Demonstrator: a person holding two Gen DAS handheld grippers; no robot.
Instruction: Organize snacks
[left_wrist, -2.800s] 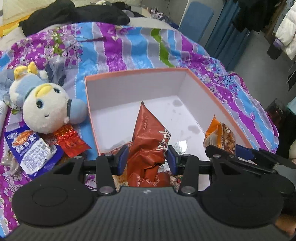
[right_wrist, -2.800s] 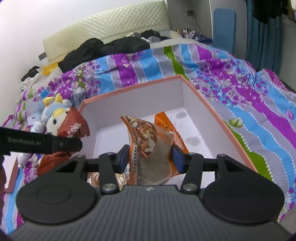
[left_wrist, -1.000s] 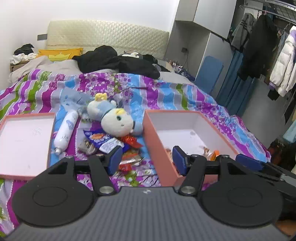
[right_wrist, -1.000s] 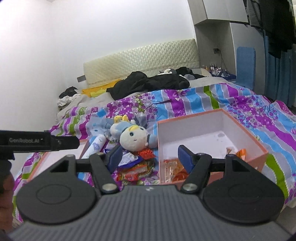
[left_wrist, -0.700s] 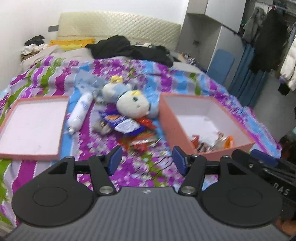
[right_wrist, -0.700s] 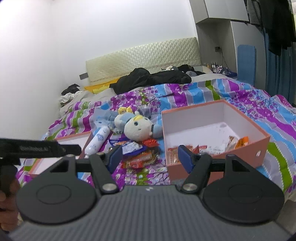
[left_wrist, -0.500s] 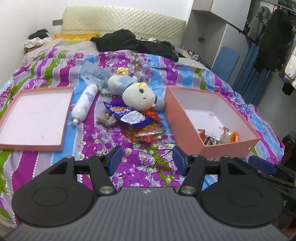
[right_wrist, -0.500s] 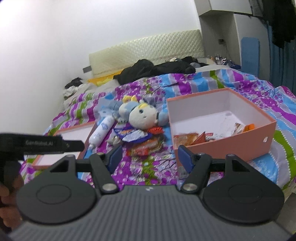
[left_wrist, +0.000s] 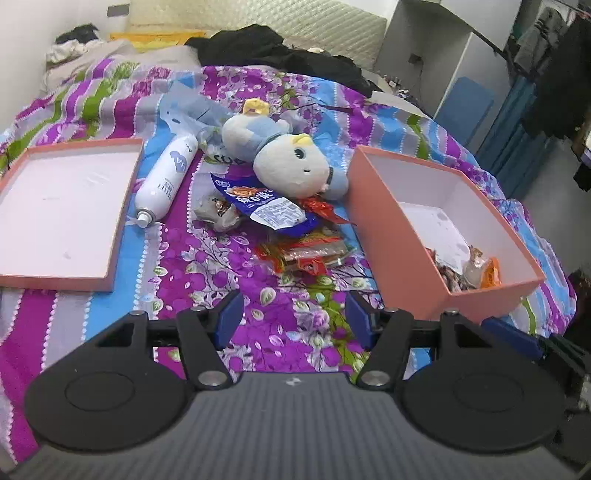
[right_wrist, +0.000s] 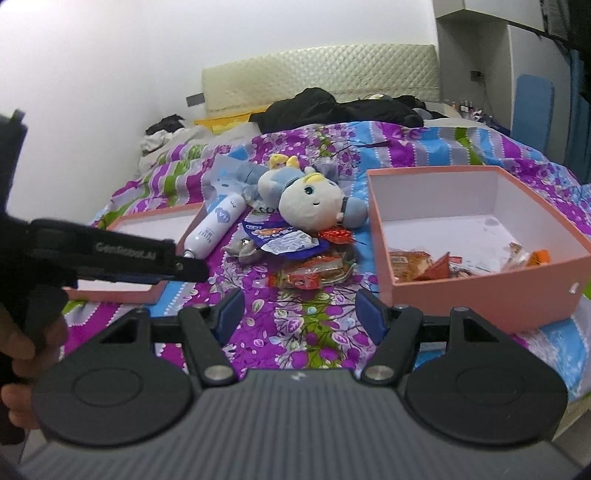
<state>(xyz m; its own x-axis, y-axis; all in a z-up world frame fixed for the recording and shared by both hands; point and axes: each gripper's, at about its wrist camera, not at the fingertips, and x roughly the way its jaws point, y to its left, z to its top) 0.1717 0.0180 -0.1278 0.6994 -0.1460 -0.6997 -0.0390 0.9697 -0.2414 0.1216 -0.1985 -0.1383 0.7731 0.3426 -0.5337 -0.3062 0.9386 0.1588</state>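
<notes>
A salmon-pink open box (left_wrist: 402, 236) stands on the bed at the right and holds several snack packets (left_wrist: 467, 269) in its near corner; it also shows in the right wrist view (right_wrist: 487, 295). Loose snacks lie left of it: a blue packet (left_wrist: 271, 208), red and orange packets (left_wrist: 306, 253) and a silvery packet (left_wrist: 218, 210). My left gripper (left_wrist: 293, 319) is open and empty, above the bedspread in front of the pile. My right gripper (right_wrist: 299, 314) is open and empty, also short of the pile (right_wrist: 310, 275).
A plush doll (left_wrist: 288, 158) lies behind the snacks, a white spray can (left_wrist: 166, 177) to their left. The box lid (left_wrist: 55, 206) lies upturned at the far left. Black clothes (left_wrist: 280, 55) lie near the headboard. The left gripper's body (right_wrist: 110, 254) crosses the right wrist view.
Both grippers let go of their snack packets in the box, opened, and pulled back and left. They now sit lower and closer to the loose pile.
</notes>
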